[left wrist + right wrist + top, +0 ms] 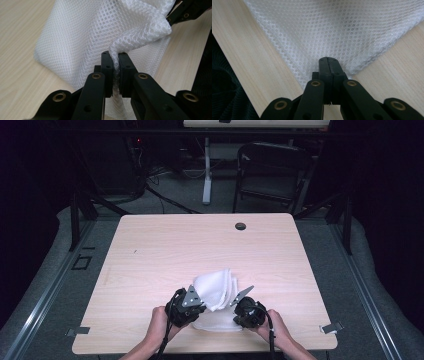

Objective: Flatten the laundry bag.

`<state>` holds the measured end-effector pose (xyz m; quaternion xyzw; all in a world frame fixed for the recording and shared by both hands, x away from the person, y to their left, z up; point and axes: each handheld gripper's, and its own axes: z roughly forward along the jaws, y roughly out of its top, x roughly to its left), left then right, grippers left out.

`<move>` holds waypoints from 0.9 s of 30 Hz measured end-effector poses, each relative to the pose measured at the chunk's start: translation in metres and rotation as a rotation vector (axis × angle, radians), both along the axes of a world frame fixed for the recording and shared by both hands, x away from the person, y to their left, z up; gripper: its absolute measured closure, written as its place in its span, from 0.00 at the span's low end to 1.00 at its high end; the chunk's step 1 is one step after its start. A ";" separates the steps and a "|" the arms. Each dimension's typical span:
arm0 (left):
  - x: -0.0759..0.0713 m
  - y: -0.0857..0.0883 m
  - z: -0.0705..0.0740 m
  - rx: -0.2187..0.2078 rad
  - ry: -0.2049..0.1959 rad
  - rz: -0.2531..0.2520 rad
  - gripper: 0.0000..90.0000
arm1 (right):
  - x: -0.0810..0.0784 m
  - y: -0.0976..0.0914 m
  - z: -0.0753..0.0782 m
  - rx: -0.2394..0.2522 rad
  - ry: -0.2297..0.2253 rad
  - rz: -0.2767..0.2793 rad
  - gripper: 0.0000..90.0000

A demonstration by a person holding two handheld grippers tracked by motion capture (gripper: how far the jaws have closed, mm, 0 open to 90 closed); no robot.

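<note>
A white mesh cloth lies bunched near the front edge of the wooden table, between my two grippers. My left gripper is at its left side. In the left gripper view the left gripper is shut on a raised fold of the mesh cloth, and the net runs down between the pads. My right gripper is at the cloth's right side. In the right gripper view the right gripper has its jaws pressed together on a corner of the mesh cloth. The right gripper also pinches the lifted edge farther off.
A round cable hole sits near the table's far edge. Beyond the table stand a dark folding chair and a white desk leg. Metal clips mark the front corners. Bare wood spreads left, right and behind the cloth.
</note>
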<state>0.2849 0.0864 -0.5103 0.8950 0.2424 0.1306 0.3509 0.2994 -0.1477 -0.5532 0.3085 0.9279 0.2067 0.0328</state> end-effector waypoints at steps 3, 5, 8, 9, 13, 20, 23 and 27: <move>0.000 0.002 0.000 -0.003 -0.001 0.014 0.93 | 0.000 -0.001 0.000 -0.005 -0.002 0.000 1.00; 0.000 0.003 0.000 -0.002 -0.001 0.019 0.93 | 0.001 -0.001 0.000 -0.014 -0.008 0.004 1.00; 0.001 0.005 0.000 0.007 -0.004 0.020 0.93 | 0.001 -0.003 0.000 -0.023 -0.016 0.004 1.00; 0.001 0.005 0.000 0.009 -0.002 0.021 0.93 | 0.002 -0.004 0.001 -0.026 -0.008 0.000 1.00; 0.002 0.009 0.000 -0.011 -0.004 0.042 0.93 | 0.004 -0.007 0.001 -0.030 -0.006 0.001 1.00; 0.007 0.014 -0.005 -0.018 0.021 0.098 0.94 | 0.006 -0.011 0.001 -0.032 -0.001 -0.012 1.00; 0.007 0.014 -0.006 -0.018 0.030 0.101 0.94 | 0.007 -0.012 0.001 -0.028 -0.003 -0.020 1.00; 0.008 0.015 -0.008 -0.037 0.023 0.127 0.93 | 0.008 -0.014 0.001 -0.032 0.001 -0.023 1.00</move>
